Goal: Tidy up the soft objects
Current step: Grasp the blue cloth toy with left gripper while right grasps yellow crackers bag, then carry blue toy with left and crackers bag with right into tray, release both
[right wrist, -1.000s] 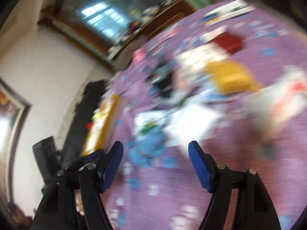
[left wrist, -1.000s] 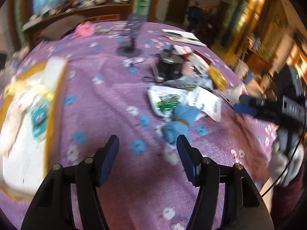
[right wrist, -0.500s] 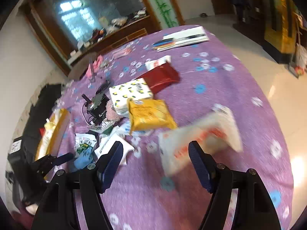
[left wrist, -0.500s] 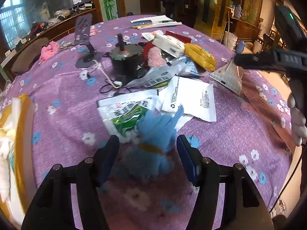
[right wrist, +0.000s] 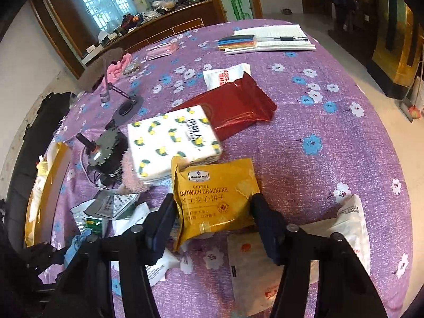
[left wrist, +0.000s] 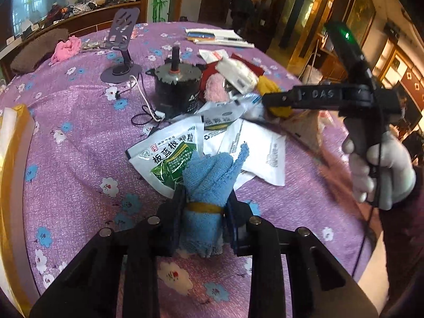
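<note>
Your left hand-held gripper (left wrist: 205, 213) has its jaws closing around the blue towel roll (left wrist: 209, 185), and the pads already touch its sides at the yellow band. The roll stands upright on the purple flowered surface (left wrist: 79, 137), leaning over the edge of a green-and-white sachet (left wrist: 169, 156). A black motor (left wrist: 176, 90) sits farther back, with a pink fluffy thing just to its right.

Your right hand-held gripper (right wrist: 213, 213) has its jaws closing at middling width on the yellow cracker packet (right wrist: 212, 193), one pad against each side of it. The packet lies on the surface, partly over other wrappers, just in front of the white tissue pack (right wrist: 172, 140) with lemon prints. A red pouch (right wrist: 233, 108) lies behind that. Your gloved right hand (left wrist: 381, 169) shows in the left view, gripping the handle.
</note>
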The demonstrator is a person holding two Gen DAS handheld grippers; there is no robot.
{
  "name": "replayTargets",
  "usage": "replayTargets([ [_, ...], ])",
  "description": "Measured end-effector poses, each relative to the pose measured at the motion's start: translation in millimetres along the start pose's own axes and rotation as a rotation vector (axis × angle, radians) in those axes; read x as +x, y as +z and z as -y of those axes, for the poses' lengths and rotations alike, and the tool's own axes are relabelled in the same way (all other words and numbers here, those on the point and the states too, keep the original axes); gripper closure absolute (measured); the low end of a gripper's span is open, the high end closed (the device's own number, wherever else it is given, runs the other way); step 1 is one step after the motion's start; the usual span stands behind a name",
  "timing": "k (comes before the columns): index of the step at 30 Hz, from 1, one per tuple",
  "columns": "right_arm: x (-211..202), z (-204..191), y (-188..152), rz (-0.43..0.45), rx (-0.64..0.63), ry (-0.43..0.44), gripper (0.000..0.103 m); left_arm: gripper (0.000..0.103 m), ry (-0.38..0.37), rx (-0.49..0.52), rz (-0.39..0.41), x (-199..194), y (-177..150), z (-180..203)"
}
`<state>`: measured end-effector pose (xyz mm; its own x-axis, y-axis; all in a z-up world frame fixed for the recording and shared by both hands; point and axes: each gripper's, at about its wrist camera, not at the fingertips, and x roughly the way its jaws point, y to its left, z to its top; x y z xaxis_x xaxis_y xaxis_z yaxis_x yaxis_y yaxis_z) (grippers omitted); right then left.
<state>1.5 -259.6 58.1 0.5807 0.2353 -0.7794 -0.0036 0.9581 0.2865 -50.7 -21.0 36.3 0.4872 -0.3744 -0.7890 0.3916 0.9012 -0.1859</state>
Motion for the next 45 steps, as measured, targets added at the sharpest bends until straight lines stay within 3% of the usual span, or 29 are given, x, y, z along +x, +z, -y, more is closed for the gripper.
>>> replayTargets([
  [10, -50, -3, -23, 0.110, 0.011, 0.006, 0.058, 0.078, -0.020, -0.087, 0.100, -56, -13, -28],
  [15, -86, -32, -35, 0.152, -0.038, 0.055, 0.058, 0.078, 0.057, -0.199, 0.143, -88, -31, -79],
  [19, -93, -82, -42, 0.148, -0.137, 0.117, 0.057, 0.078, 0.149, -0.332, 0.154, -104, -54, -130],
  [24, -76, -153, -45, 0.098, -0.248, 0.221, 0.057, 0.078, 0.233, -0.476, 0.138, -117, -81, -186],
  [33, -26, -283, -42, -0.003, -0.444, 0.327, 0.057, 0.077, 0.258, -0.613, 0.097, -110, -97, -255],
  [36, -2, -319, -40, -0.044, -0.494, 0.345, 0.057, 0.072, 0.239, -0.630, 0.092, -104, -97, -271],
  [39, 23, -351, -40, -0.089, -0.536, 0.355, 0.057, 0.057, 0.187, -0.652, 0.114, -107, -101, -281],
  [43, 48, -378, -39, -0.129, -0.582, 0.350, 0.057, 0.054, 0.115, -0.702, 0.178, -124, -110, -291],
  [45, 59, -394, -39, -0.144, -0.596, 0.341, 0.057, 0.054, 0.113, -0.705, 0.218, -137, -115, -291],
])
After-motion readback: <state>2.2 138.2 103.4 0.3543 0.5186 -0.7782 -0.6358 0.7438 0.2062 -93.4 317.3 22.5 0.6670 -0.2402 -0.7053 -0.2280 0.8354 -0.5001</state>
